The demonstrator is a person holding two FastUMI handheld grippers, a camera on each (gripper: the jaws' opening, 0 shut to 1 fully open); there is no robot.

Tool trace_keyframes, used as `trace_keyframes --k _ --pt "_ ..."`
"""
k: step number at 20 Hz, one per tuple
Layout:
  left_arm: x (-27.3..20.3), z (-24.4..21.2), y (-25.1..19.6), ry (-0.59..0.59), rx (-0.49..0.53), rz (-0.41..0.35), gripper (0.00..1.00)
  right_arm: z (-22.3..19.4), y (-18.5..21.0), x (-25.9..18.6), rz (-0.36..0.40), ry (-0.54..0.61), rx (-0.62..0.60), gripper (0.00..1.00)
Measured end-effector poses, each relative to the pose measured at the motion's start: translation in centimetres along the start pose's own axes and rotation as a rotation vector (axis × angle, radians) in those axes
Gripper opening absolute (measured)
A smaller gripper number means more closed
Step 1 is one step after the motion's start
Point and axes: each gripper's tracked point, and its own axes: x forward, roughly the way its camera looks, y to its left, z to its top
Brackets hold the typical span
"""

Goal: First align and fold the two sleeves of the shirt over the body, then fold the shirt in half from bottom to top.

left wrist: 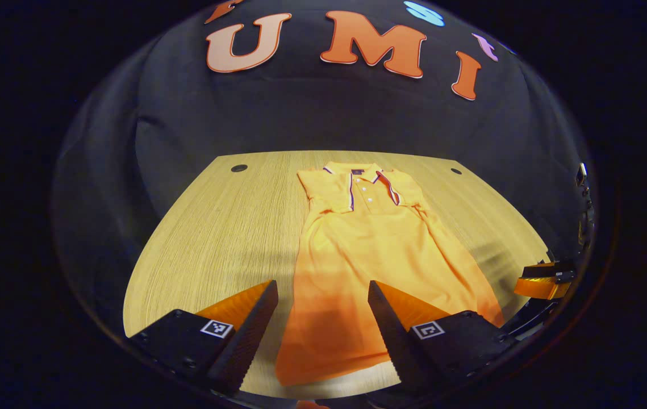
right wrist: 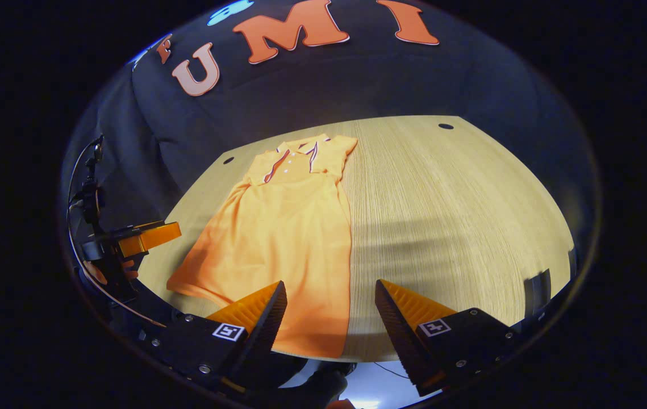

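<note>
An orange polo shirt point(left wrist: 368, 250) lies flat on the wooden table point(left wrist: 215, 227), collar at the far end, hem toward me, both sleeves folded in over the body. My left gripper point(left wrist: 323, 295) hovers open above the shirt's lower part, nothing between its fingers. The right gripper view has the same shirt point(right wrist: 283, 227) left of centre on the table point(right wrist: 442, 210). My right gripper point(right wrist: 332, 295) hangs open over the shirt's right hem corner, holding nothing. The other gripper point(left wrist: 547, 281) appears at the right edge of the left gripper view, and the left one point(right wrist: 130, 241) at the left edge of the right gripper view.
Two small dark holes point(left wrist: 238, 168) point(left wrist: 456, 171) mark the table's far corners. Bare wood lies wide on either side of the shirt. The table's near edge point(right wrist: 357, 359) runs just under the right gripper.
</note>
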Motion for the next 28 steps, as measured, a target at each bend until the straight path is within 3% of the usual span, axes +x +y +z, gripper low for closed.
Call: trace_keyframes --k 10,14,19,21,23,24,25,26,27,28 --pt "-0.4 -8.2 1.2 0.114 0.045 0.008 0.99 -5.3 0.8 1.0 -0.043 0.086 -0.028 0.96" --pt "-0.5 -10.2 1.9 0.134 0.02 0.007 0.99 -7.3 1.5 1.2 -0.062 0.121 -0.047 0.95" --pt "-0.3 -11.3 2.2 0.117 0.029 0.012 0.97 -7.2 1.1 1.3 -0.134 0.077 -0.099 0.95" --pt "0.2 -10.9 1.9 0.057 0.038 0.014 0.99 -7.4 1.1 1.4 -0.156 0.07 -0.157 0.91" --pt "0.6 -10.7 1.1 0.013 0.04 0.0 0.98 -7.5 1.4 1.8 -0.173 0.08 -0.119 0.78" --pt "0.8 -10.4 0.3 0.004 0.046 -0.013 0.83 -7.3 1.2 1.9 -0.192 0.082 -0.1 0.65" --pt "0.8 -10.6 -0.6 0.005 0.054 -0.033 0.74 -7.0 0.6 1.8 -0.217 0.08 -0.076 0.57" --pt "0.9 -10.7 -1.4 0.009 0.062 -0.044 0.52 -7.0 0.6 1.8 -0.221 0.08 -0.046 0.29" --pt "1.0 -10.5 -1.6 0.015 0.078 -0.037 0.3 -7.2 0.7 2.0 -0.22 0.094 -0.038 0.26" --pt "0.9 -10.5 -1.6 0.037 0.091 -0.028 0.09 -7.2 0.8 2.0 -0.219 0.116 -0.031 0.29"
